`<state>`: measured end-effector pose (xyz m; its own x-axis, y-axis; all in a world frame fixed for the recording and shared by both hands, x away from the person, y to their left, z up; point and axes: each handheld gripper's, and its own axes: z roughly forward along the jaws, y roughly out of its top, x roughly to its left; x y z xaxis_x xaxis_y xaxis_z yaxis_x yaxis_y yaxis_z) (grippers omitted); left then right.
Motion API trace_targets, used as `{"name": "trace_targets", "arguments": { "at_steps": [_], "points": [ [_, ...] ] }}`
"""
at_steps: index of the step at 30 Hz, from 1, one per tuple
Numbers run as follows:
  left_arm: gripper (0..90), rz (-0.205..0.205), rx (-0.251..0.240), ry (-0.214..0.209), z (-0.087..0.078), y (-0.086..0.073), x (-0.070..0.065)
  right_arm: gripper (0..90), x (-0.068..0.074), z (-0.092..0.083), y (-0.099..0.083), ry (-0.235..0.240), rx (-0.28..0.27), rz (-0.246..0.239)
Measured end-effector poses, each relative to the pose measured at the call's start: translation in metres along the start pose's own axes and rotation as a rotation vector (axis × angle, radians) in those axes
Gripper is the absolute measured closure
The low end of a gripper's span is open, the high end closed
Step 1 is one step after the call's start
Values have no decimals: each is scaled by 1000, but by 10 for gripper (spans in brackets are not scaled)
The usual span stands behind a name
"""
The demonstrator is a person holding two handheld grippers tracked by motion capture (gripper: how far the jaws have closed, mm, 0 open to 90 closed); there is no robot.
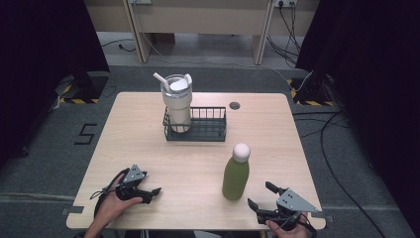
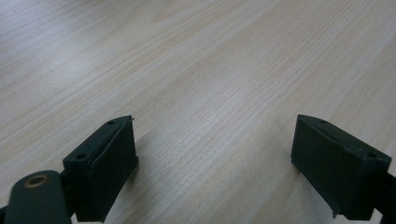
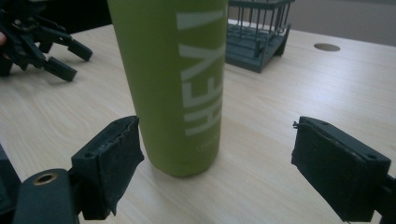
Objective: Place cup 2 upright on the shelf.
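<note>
A light wooden table [image 1: 148,144] is seen from above, with a person's forearms entering from the near edge. At the near left, the left gripper [image 1: 154,192] rests low over bare wood, its jaws spread wide with nothing between them. Farther back, near the middle, a dark wire basket [image 1: 210,130] holds a cream tumbler [image 1: 177,101] with a straw, standing upright in the basket's left end. Right of centre, well apart from the basket, a green bottle [image 1: 235,177] with a pale round cap stands upright on the table. At the near right, the right gripper [image 1: 260,195] sits just beside the bottle's base, pointing toward it. In the right gripper view the bottle [image 3: 173,84] stands ahead of the open jaws, nearer the left pad [image 3: 114,156], probably not touching it, though the angle makes this hard to judge. This looks like the approach to grasping the bottle; the next move calls for sliding forward so both pads flank its body, then closing.
</note>
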<state>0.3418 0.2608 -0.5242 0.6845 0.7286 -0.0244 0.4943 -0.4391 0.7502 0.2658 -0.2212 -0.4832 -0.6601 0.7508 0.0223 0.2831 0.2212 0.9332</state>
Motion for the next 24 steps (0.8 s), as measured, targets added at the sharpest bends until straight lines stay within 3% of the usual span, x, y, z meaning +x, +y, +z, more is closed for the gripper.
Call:
{"name": "trace_targets", "arguments": {
  "at_steps": [7,24],
  "points": [
    [131,0,0,0,0,0,0,154,7,4,9,37,-44,-27],
    [131,0,0,0,0,0,0,150,11,34,19,75,-62,-71]
  ]
}}
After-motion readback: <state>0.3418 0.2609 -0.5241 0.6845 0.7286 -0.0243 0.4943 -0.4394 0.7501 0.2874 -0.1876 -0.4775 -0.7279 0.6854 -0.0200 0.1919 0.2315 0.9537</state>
